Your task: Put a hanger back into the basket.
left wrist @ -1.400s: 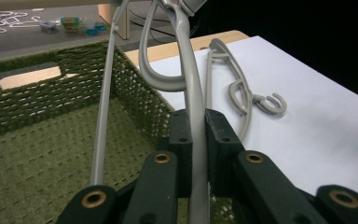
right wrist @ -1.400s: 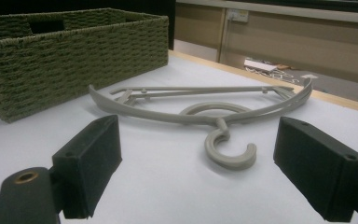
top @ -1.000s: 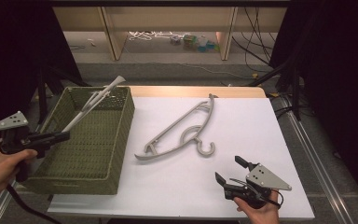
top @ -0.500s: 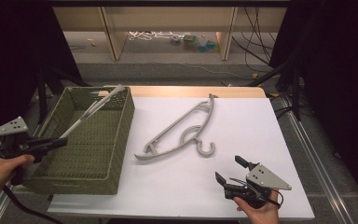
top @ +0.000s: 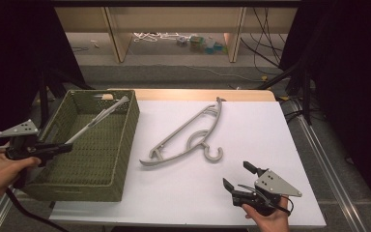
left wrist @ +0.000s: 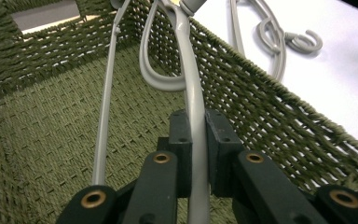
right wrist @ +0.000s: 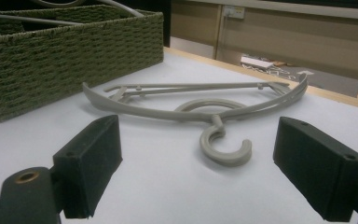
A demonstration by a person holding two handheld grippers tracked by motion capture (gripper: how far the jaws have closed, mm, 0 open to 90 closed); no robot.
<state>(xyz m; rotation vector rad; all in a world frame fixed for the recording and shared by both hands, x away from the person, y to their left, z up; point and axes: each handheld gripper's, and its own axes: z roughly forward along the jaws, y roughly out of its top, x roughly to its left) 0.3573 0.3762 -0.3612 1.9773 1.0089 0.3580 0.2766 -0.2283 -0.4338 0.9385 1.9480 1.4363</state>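
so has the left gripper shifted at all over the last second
Yes. In the high view the left gripper has slid left, back toward the person, against the green basket; its tips were over the basket, now at its left rim, clamping the grey hanger.

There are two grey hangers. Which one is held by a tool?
The hanger in the green basket: the left tool is shut on its arm. The other hanger lies free on the white table, in front of the open right tool.
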